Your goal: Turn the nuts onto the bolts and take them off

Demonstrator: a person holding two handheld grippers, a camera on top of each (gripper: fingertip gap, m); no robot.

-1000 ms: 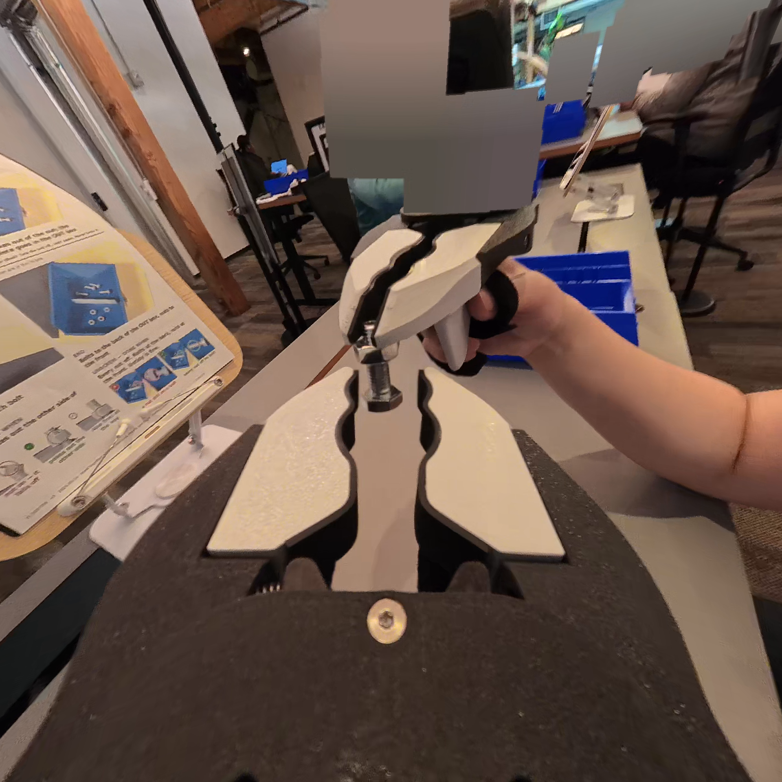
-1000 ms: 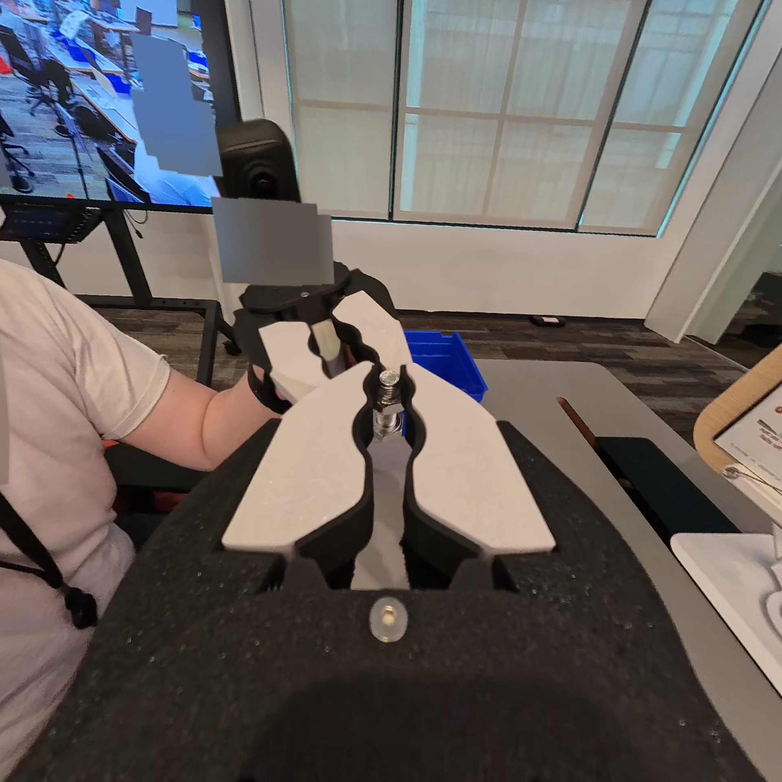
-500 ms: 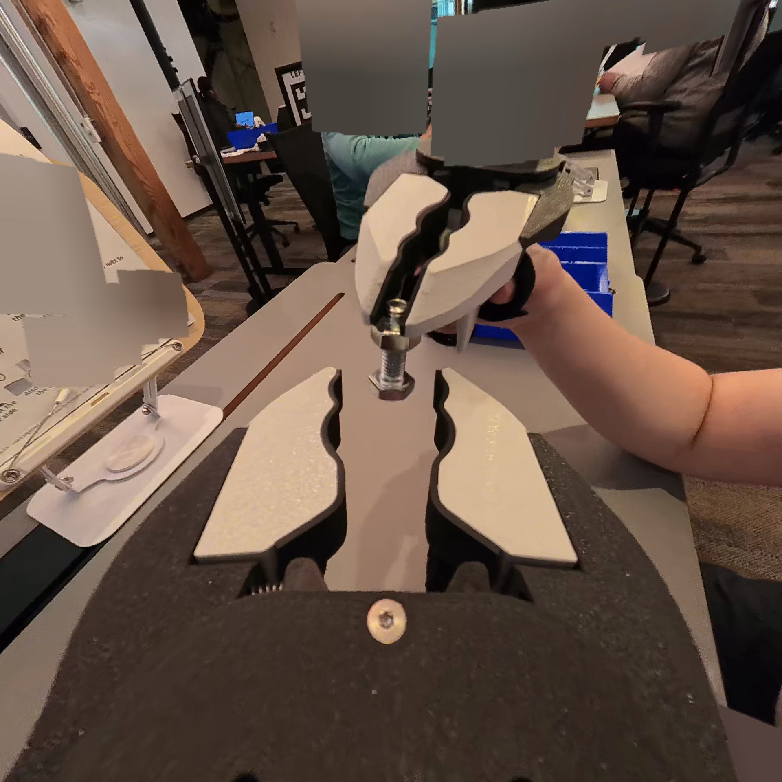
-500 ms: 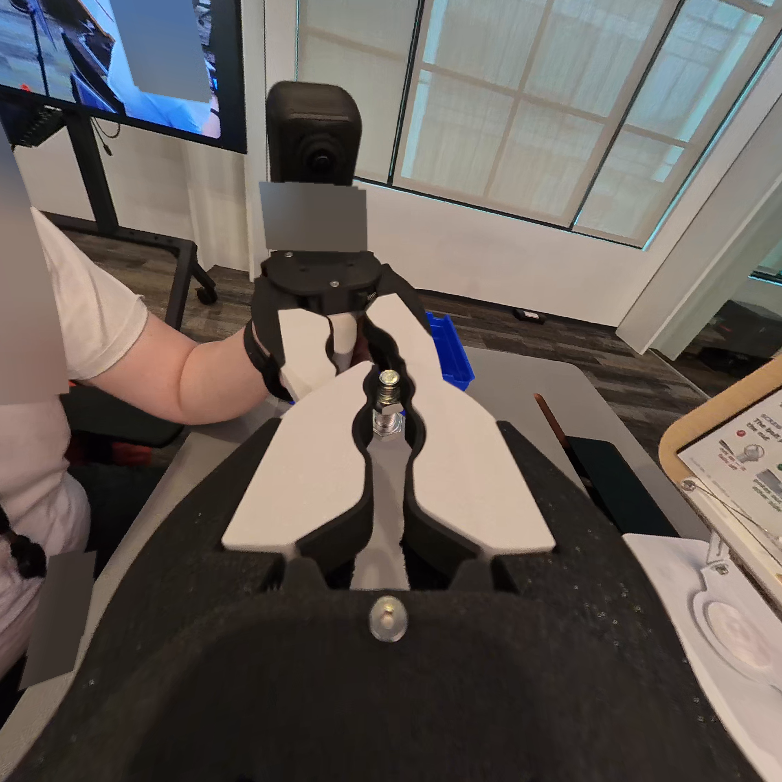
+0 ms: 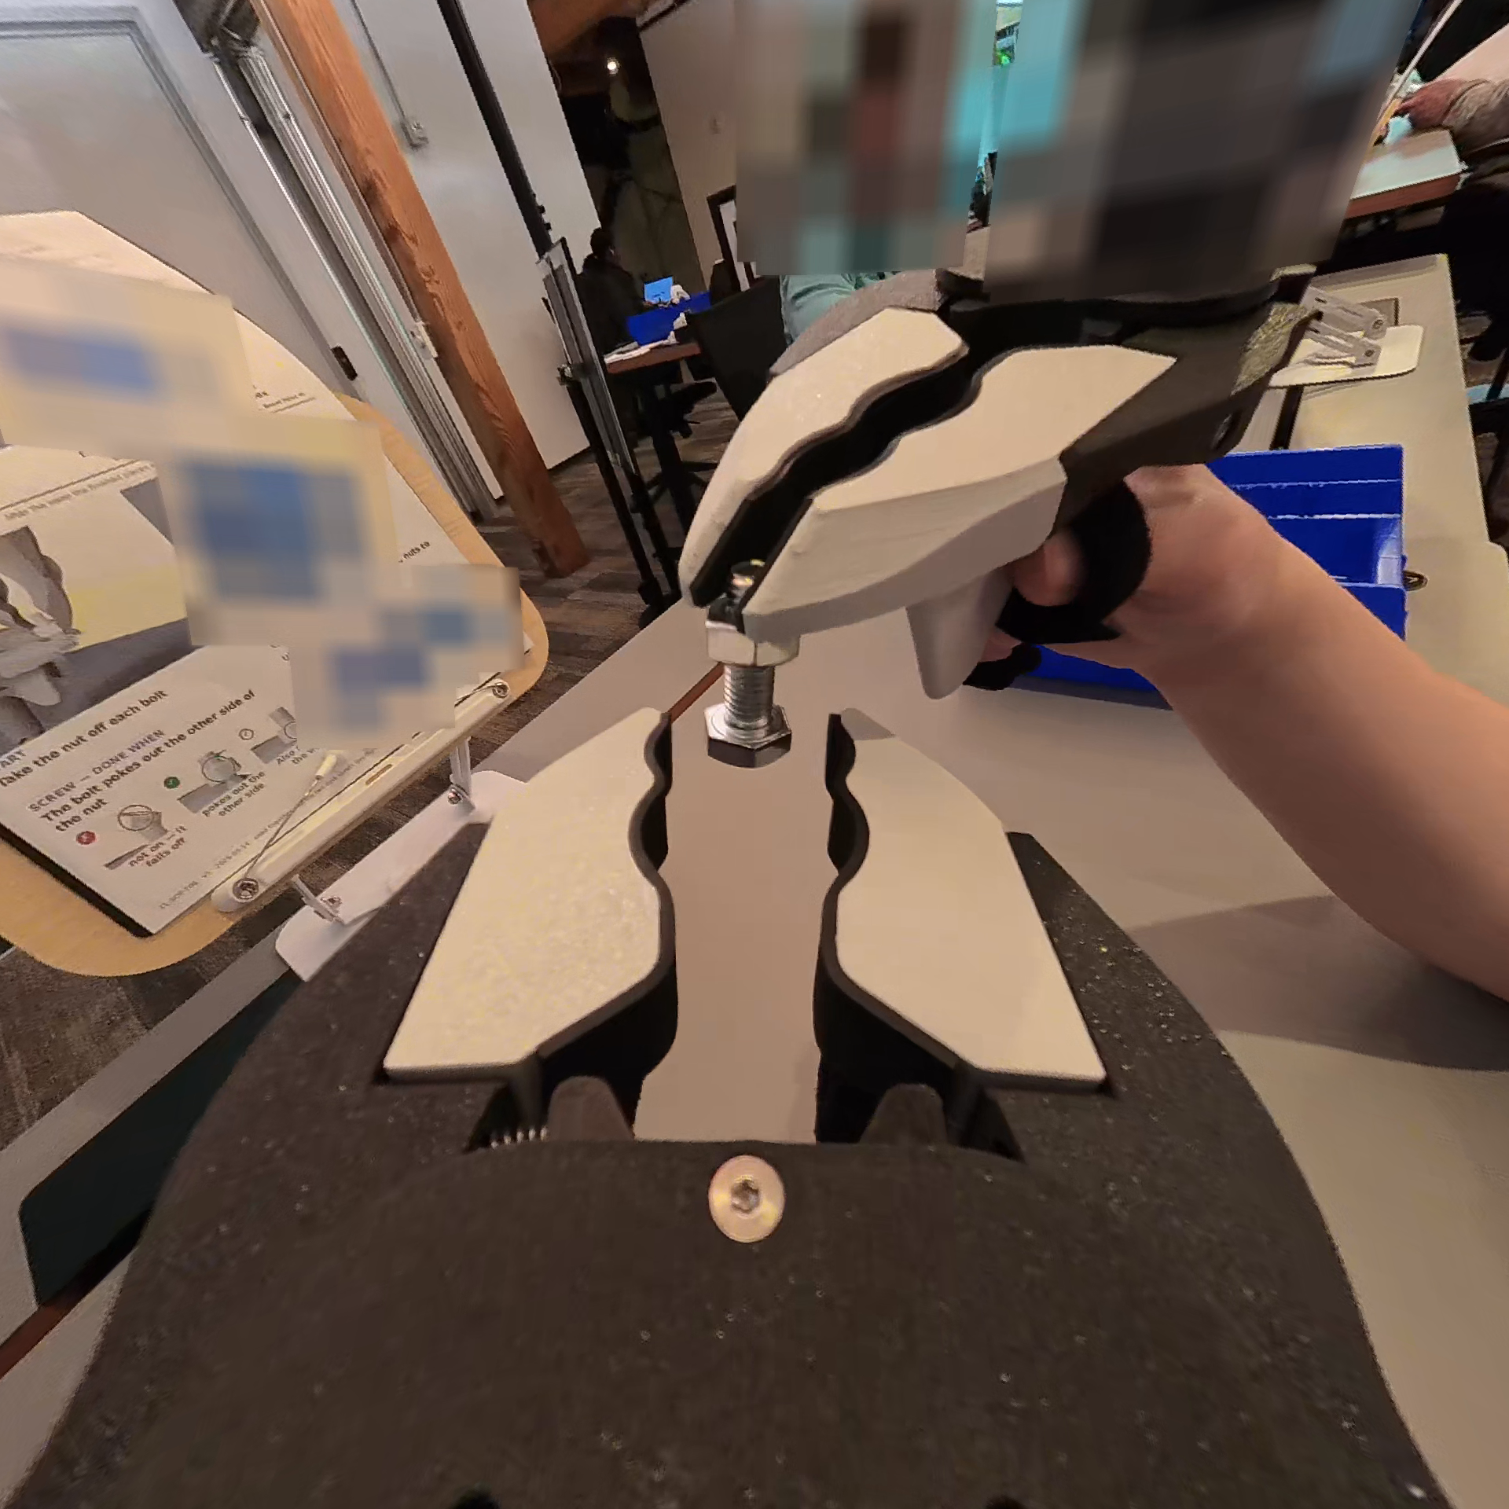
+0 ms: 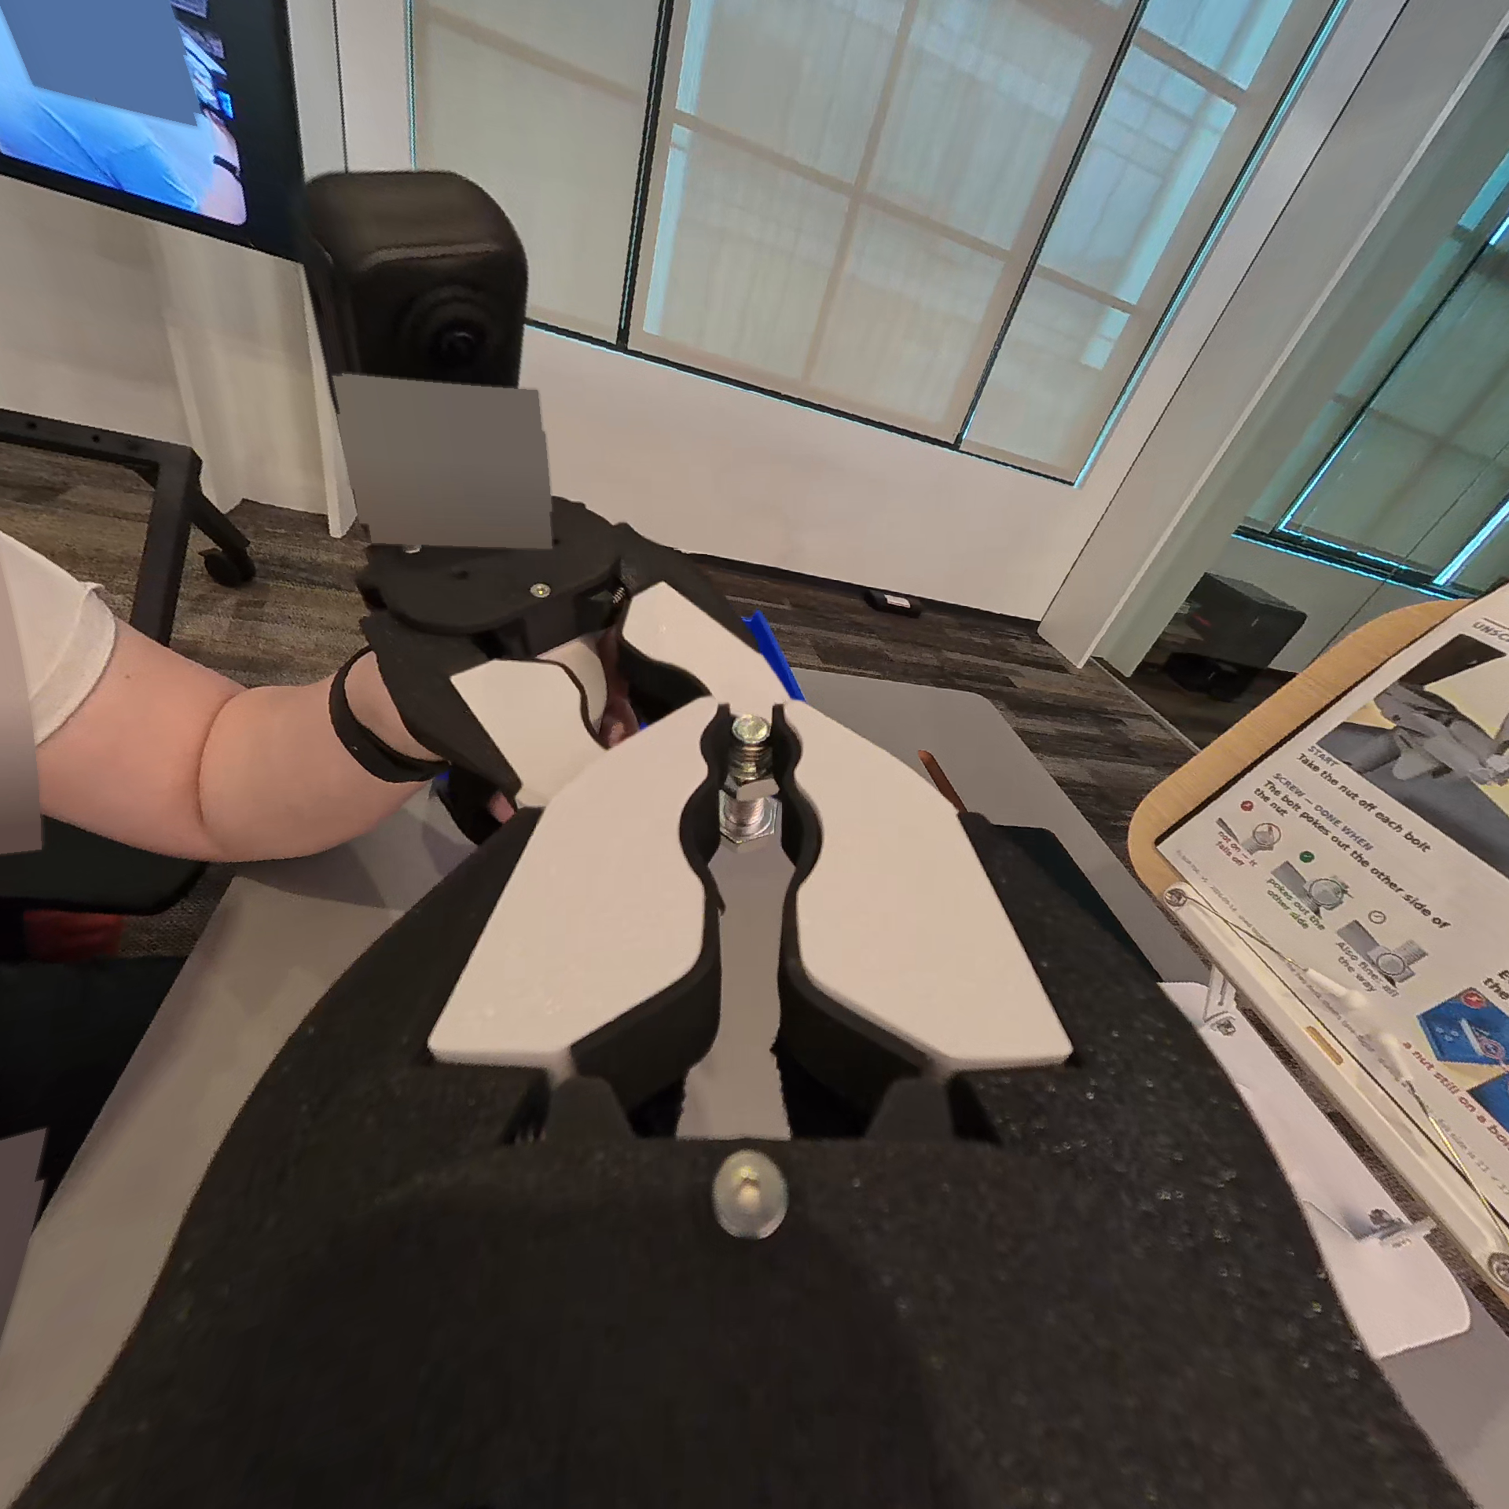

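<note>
Right now the bolt [image 5: 747,704] stands upright with its hex head [image 5: 748,739] down, and the nut [image 5: 751,642] sits high on its thread, near the top end. The right gripper [image 5: 735,600] comes down at it from above and to the right, its two white fingers clenched on the bolt's upper end at the nut, with the threaded tip poking up between them. A hand [image 5: 1176,588] with a black strap around it holds that gripper's handle.

The left gripper [image 5: 747,735] lies low and points straight at the bolt with its fingers spread apart. The bolt's head sits in the gap just at their tips, and neither finger [image 5: 563,890] touches it as far as I can see.

From the right wrist view, the same bolt [image 6: 749,788] shows caught in the scalloped notch between the right gripper's [image 6: 750,735] closed fingers, the nut [image 6: 748,788] partway along the thread. The left gripper's tips [image 6: 571,702] are just behind, partly hidden.

Below all this is a grey table [image 5: 1086,800]. A blue bin [image 5: 1323,531] sits further back on it, behind the hand. An instruction sheet on a wooden board [image 5: 245,735] leans on a stand at the table's left edge.
</note>
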